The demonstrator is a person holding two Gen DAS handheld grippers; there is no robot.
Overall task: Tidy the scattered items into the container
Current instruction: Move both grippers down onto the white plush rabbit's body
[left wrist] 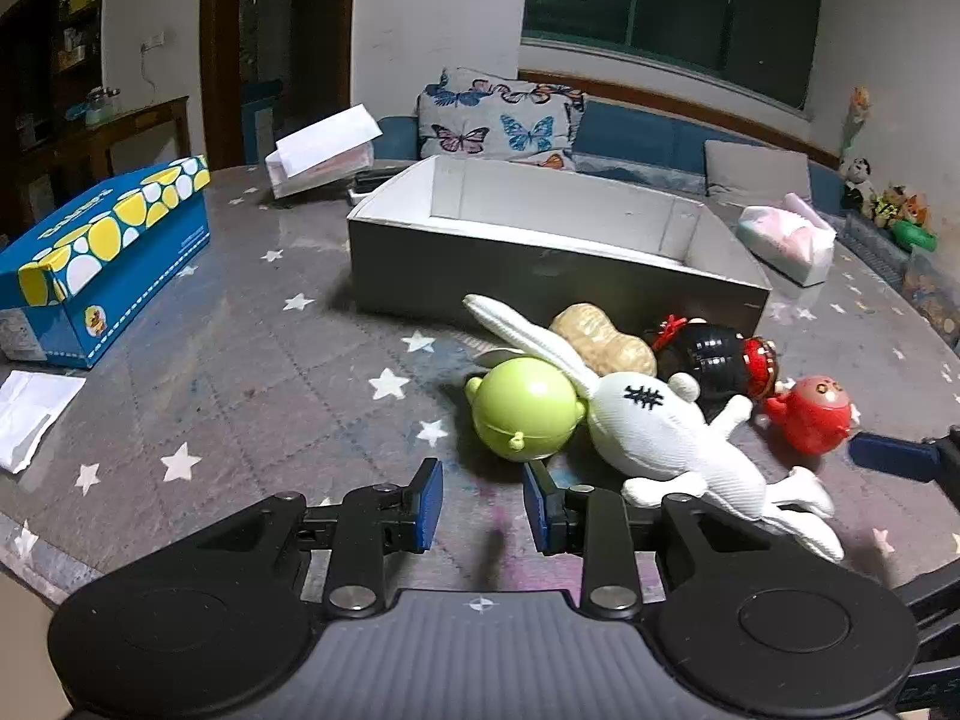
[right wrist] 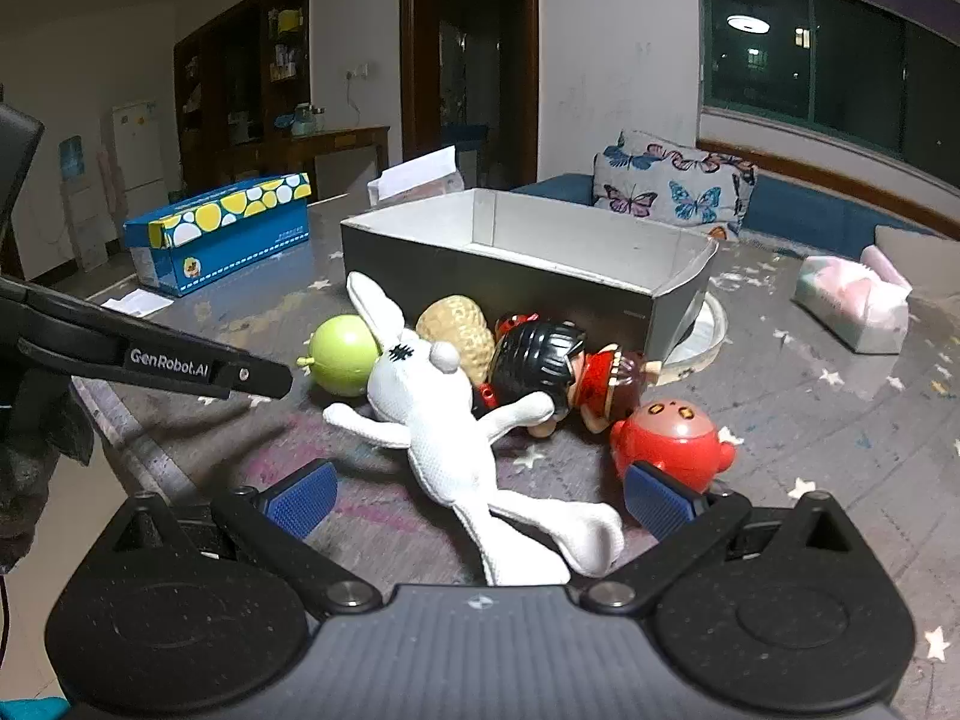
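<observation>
Star-print desk (left wrist: 240, 360), cleared at centre for an open grey box (left wrist: 540, 264), seemingly empty and waiting. Heaped just in front, touching: white rabbit (right wrist: 444, 420) sprawled across the rest, black-haired doll (right wrist: 540, 360), red figure (right wrist: 672, 444), peanut (right wrist: 456, 324), green ball (left wrist: 525, 408). Right gripper (right wrist: 480, 498) poised low, jaws at their widest astride the rabbit's legs, nothing gripped. Left gripper (left wrist: 483, 504) beside the ball, jaws narrowed, nothing between.

A home living room: sofa (left wrist: 660, 138) with butterfly cushion (left wrist: 498, 120), wooden sideboard (right wrist: 336, 144).
</observation>
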